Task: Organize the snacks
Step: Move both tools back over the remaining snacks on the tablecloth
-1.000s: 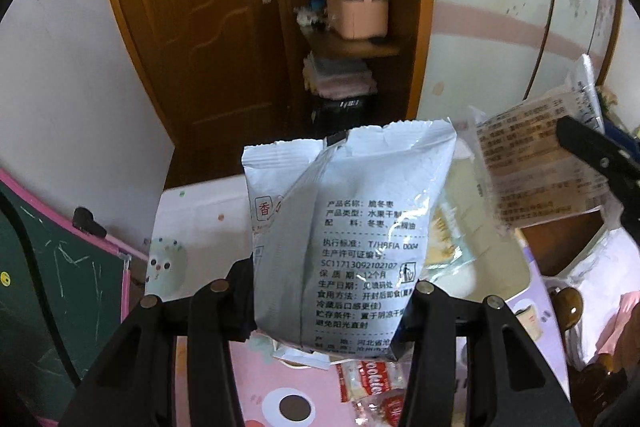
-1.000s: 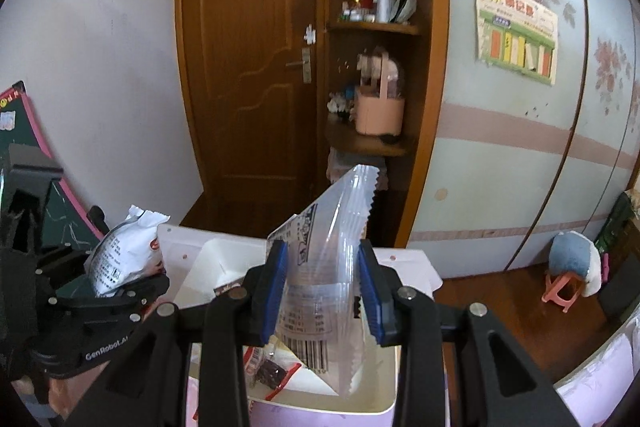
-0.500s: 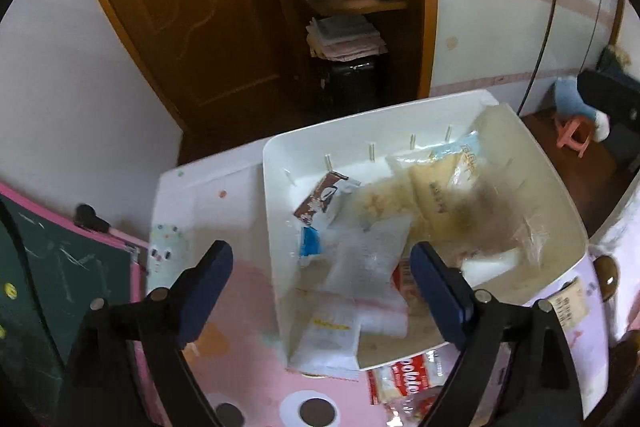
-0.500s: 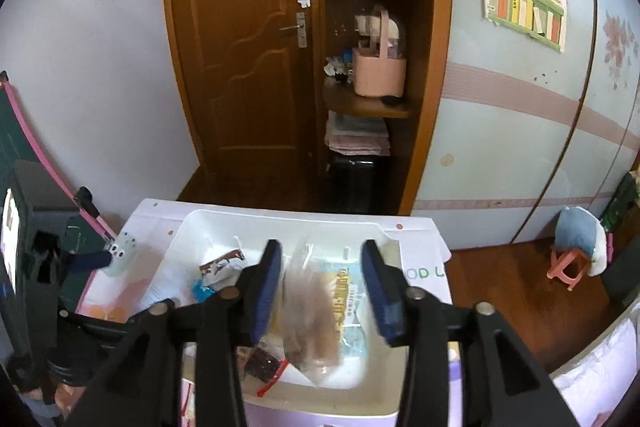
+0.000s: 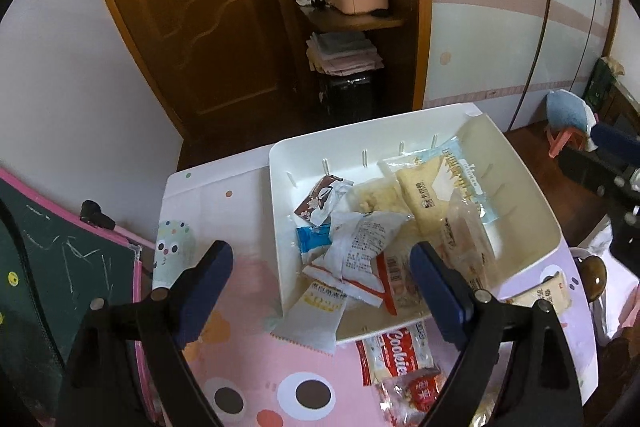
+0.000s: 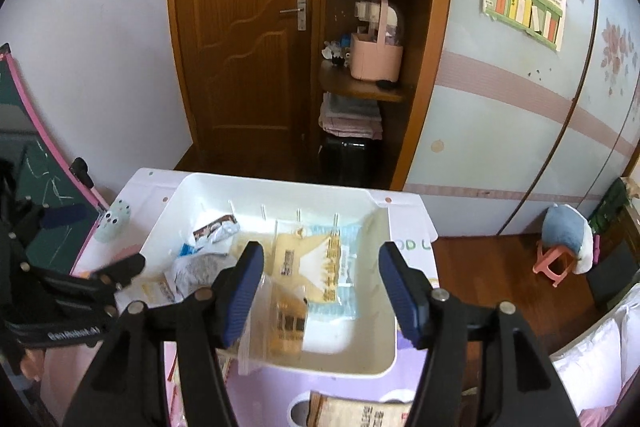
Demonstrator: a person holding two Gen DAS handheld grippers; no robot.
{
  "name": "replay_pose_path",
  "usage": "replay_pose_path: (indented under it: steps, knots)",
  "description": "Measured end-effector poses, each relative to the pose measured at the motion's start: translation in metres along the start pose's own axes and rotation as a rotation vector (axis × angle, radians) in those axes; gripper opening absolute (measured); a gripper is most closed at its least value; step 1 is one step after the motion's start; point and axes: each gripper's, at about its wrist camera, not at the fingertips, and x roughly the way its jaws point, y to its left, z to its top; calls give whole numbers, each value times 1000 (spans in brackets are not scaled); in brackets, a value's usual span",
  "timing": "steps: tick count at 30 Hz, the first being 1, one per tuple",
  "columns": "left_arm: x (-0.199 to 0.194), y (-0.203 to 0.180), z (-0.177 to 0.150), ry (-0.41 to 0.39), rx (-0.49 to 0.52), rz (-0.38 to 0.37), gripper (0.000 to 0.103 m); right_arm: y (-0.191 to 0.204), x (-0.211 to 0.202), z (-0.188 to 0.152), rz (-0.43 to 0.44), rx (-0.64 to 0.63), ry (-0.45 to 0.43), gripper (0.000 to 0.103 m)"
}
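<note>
A white bin point(image 5: 360, 129) on the table holds several snack packets. The white printed packet point(image 5: 360, 243) lies loose in it, below my left gripper point(image 5: 320, 263), which is open with nothing between its fingers. In the right wrist view the same bin point(image 6: 280, 183) sits under my right gripper point(image 6: 322, 263), whose jaws are opening. A clear packet point(image 6: 280, 315) lies in the bin beneath its left finger, free of the pads. My left gripper point(image 6: 120, 267) also shows at that view's left edge.
Outside the bin lie a Cookies pack point(image 5: 400, 351), a red packet point(image 5: 416, 387) and a beige packet point(image 5: 548, 293). A white packet point(image 5: 316, 315) hangs over the bin's front rim. A pink-framed chalkboard point(image 5: 60, 267) stands left; a pink stool point(image 6: 552, 263) stands right.
Both grippers opened and let go of their packets, which dropped into the bin. Both views tipped down toward the bin.
</note>
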Motion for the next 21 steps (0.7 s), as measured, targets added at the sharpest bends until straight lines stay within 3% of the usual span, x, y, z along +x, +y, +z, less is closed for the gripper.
replay_pose_path:
  steps: [15, 21]
  knots:
    - [-98, -1, -54, -62, 25, -60, 90, -5, -69, -60, 3, 0, 34, 60]
    - [-109, -17, -92, -60, 35, -101, 90, -4, -85, -97, 4, 18, 57, 60]
